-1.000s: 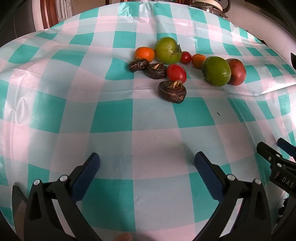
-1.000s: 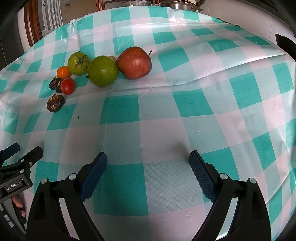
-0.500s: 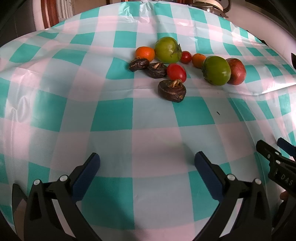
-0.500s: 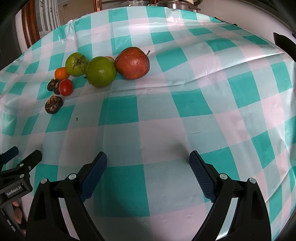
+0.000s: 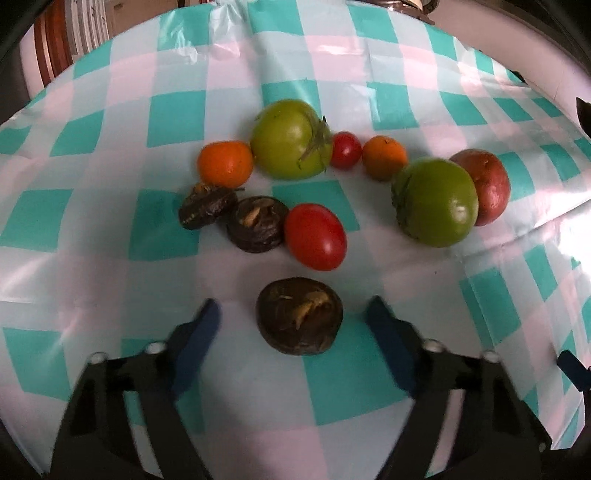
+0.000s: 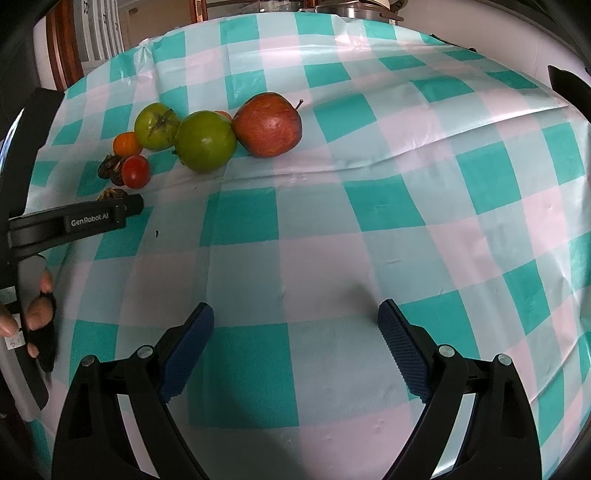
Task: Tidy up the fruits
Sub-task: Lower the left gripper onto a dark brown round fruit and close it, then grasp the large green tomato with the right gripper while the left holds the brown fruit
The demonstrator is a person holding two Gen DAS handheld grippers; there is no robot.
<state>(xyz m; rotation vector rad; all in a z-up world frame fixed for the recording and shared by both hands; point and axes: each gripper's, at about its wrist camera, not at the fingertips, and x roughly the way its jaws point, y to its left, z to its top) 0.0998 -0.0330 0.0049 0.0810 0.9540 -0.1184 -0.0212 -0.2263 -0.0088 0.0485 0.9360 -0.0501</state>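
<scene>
My left gripper point(image 5: 295, 314) is open, its jaws on either side of a dark wrinkled fruit point(image 5: 300, 320) on the checked tablecloth. Beyond it lie a red tomato point(image 5: 314, 236), two more dark fruits point(image 5: 257, 223) point(image 5: 207, 207), two oranges point(image 5: 225, 163) point(image 5: 384, 157), two green tomatoes point(image 5: 290, 138) point(image 5: 436, 206), a small red tomato point(image 5: 345, 149) and a red apple point(image 5: 484, 184). My right gripper point(image 6: 295, 332) is open and empty over bare cloth. The apple point(image 6: 269, 124) and green tomatoes point(image 6: 205, 141) lie far ahead to its left.
The left gripper's arm point(image 6: 74, 221) reaches in at the left edge of the right wrist view. A metal pot point(image 6: 354, 9) stands at the table's far edge. The cloth point(image 6: 406, 184) has a crease running right from the apple.
My left gripper has moved forward to the fruit group, so the nearest dark fruit now sits between its open jaws. The right gripper has barely moved.
</scene>
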